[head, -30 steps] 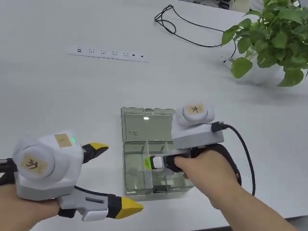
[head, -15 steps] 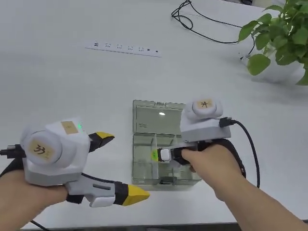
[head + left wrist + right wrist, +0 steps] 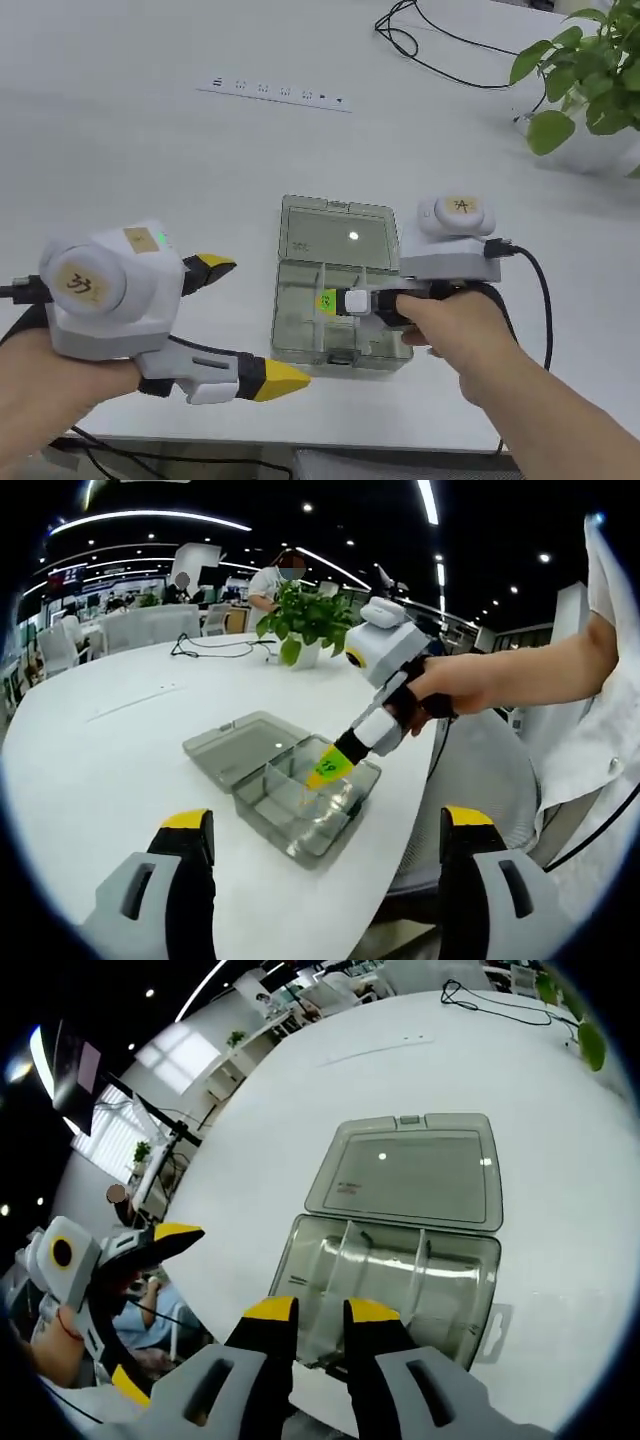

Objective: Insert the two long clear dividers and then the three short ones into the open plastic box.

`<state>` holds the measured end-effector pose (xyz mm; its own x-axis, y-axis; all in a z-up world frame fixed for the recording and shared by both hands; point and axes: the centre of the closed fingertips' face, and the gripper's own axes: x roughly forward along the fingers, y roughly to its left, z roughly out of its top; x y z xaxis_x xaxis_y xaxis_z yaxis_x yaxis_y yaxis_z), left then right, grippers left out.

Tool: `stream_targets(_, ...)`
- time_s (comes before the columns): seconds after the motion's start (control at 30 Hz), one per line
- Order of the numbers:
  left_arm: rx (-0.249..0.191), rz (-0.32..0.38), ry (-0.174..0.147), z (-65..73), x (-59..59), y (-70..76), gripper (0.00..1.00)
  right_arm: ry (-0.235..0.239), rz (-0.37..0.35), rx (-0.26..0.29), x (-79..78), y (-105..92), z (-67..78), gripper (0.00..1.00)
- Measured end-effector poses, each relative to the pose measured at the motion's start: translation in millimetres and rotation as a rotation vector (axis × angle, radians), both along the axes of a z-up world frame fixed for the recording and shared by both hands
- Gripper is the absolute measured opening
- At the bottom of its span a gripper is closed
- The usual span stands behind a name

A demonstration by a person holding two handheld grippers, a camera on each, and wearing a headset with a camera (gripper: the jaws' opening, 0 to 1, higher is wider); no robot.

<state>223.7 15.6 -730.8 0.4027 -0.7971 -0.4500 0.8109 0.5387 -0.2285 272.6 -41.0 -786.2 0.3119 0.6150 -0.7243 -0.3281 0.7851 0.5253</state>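
- Little changed at the box (image 3: 283, 335) over the last 1 s: strip (image 3: 283, 92) and bench (image 3: 120, 160) slid across the head view together, so camera drift, not moved things.
- Same spot kept by the right gripper (image 3: 325, 301): tip down inside the box, left of middle, just in front of the laid-back lid (image 3: 335, 238).
- Judged from that: still seating or pressing a divider home, step unfinished.
- Right tongs: drawn close, with a narrow gap left. Cannot tell whether a clear divider sits in that gap.
- Left gripper (image 3: 248, 320): still spread wide, grasping nothing, hovering near the box's left side without touching it.
- Box placement: flat on the bench near its front edge, lid hinged away from the person.
- In the right gripper view, 2 upright clear dividers (image 3: 346, 1250) across the box from hinge side to front. Long or short, hard to tell.
- Hidden in the head view: right end of the box under the hand (image 3: 455, 335), and the floor beneath the right tip.
- Cut off in the right gripper view: near wall of the box, behind the jaws.
- Count of seated dividers: uncertain, clear plastic against clear plastic.
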Motion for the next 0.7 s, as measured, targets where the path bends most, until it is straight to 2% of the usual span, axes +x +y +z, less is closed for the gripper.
stream_targets(0.2,0.001,0.024,-0.008,3.2,-1.3,1.9,0.96,-0.001,0.0,0.085,-5.8,-3.5,22.1,0.23)
stream_targets(0.37,0.005,0.047,-0.014,5.4,-1.5,5.1,0.96,-0.057,0.043,0.151,-7.3,-9.0,46.0,0.25)
stream_targets(0.4,0.008,0.049,-0.016,5.6,-1.6,5.5,0.96,-0.055,0.046,0.16,-8.4,-11.0,49.2,0.25)
stream_targets(0.47,0.005,0.056,-0.015,6.3,-2.1,5.9,0.96,-0.093,0.06,0.182,-7.7,-14.6,58.1,0.27)
stream_targets(0.5,0.005,0.057,-0.014,6.8,-2.5,5.9,0.96,-0.092,0.066,0.179,-10.2,-18.0,60.5,0.28)
stream_targets(0.57,0.009,0.057,-0.018,8.1,-3.2,6.0,0.96,-0.153,0.106,0.194,-8.9,-20.6,68.4,0.3)
stream_targets(0.6,0.008,0.057,-0.02,9.0,-3.3,6.2,0.96,-0.136,0.107,0.187,-11.3,-23.8,68.0,0.32)
stream_targets(0.63,0.006,0.06,-0.02,9.8,-3.2,6.3,0.96,-0.152,0.139,0.184,-12.0,-25.9,68.2,0.33)
stream_targets(0.67,0.006,0.061,-0.019,10.3,-3.1,6.9,0.96,-0.193,0.175,0.185,-11.3,-27.0,70.8,0.35)
stream_targets(0.7,0.008,0.062,-0.021,10.4,-3.1,7.5,0.96,-0.254,0.207,0.172,-9.9,-30.2,74.6,0.38)
